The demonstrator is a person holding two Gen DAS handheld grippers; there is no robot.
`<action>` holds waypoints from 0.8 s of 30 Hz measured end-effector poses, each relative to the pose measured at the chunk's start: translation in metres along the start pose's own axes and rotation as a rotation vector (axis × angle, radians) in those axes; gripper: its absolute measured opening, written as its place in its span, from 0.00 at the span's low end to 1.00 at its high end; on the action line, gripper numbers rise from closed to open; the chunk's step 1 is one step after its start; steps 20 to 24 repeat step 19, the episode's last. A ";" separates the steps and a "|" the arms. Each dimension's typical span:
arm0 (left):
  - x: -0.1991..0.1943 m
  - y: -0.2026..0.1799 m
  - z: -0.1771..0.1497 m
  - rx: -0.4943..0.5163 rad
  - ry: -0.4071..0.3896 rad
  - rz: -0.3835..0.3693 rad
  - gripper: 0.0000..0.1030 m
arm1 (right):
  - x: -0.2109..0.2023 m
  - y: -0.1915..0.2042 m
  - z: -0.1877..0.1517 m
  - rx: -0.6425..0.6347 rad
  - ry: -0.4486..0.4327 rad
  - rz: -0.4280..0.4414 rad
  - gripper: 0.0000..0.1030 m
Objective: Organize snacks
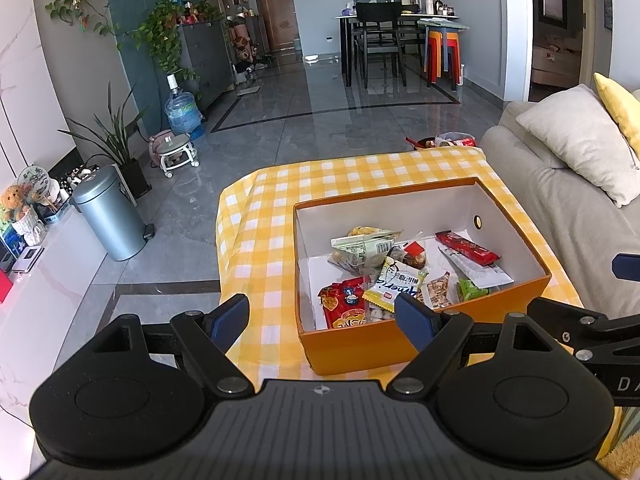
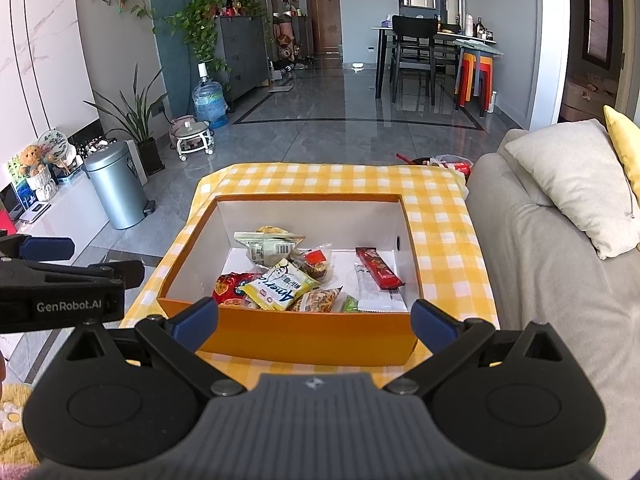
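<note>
We recorded both grippers empty with fingers spread wide: left gripper (image 1: pixel 322 320) and right gripper (image 2: pixel 314 318) hovered just before the near wall of the orange box (image 2: pixel 304 338). The snacks (image 2: pixel 280 280) lay inside it, on the checked tablecloth (image 2: pixel 320 180).

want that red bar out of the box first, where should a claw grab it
Take the long red bar across its narrow width near the middle, coming straight down from above. It lies flat on the white packets, mostly uncovered, near the orange box's right wall, so the right claw, open now, seems the handier one.
</note>
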State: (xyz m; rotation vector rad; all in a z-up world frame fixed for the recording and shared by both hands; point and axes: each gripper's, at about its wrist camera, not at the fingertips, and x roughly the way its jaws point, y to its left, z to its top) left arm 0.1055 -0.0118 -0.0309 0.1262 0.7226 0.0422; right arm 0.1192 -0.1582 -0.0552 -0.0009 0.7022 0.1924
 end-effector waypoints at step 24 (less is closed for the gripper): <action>-0.001 0.000 0.003 0.008 -0.023 0.019 0.94 | 0.000 -0.001 0.000 0.002 0.009 0.000 0.96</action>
